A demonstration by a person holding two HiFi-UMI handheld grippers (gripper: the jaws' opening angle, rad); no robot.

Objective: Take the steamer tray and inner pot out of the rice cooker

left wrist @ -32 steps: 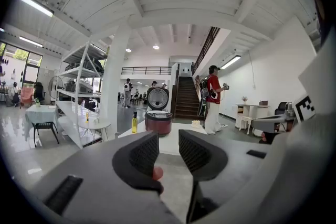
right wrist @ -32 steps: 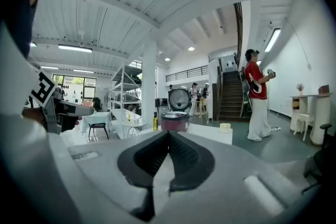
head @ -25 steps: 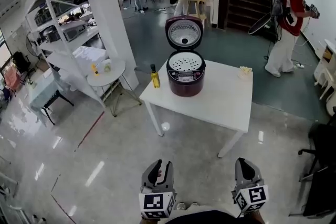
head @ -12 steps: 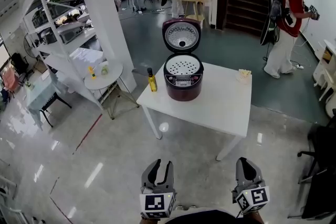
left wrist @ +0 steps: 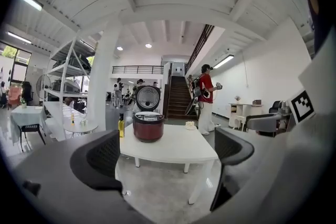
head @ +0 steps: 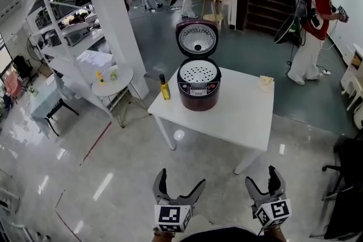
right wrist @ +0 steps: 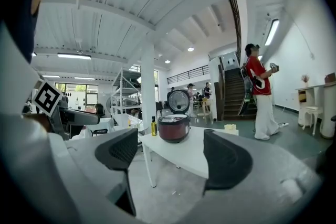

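A dark red rice cooker (head: 198,88) stands on the white table (head: 232,113) with its lid (head: 197,39) raised upright. The white perforated steamer tray (head: 198,71) sits in its top; the inner pot is hidden beneath it. Both grippers hover low over the floor, well short of the table. My left gripper (head: 180,179) has its jaws opening wide with nothing between them. My right gripper (head: 262,177) is likewise opening and empty. The cooker (left wrist: 148,126) appears far off between the left jaws, and the same cooker (right wrist: 174,127) between the right jaws.
A yellow oil bottle (head: 165,87) stands left of the cooker; a small pale object (head: 265,83) lies at the table's far right. A round side table (head: 113,77) and shelving (head: 65,37) are at the left. A person in red (head: 315,20) stands beyond; a black chair (head: 347,178) is at right.
Both grippers' jaws, close together in the earlier frames, now stand spread wide. The view has shifted slightly toward the table.
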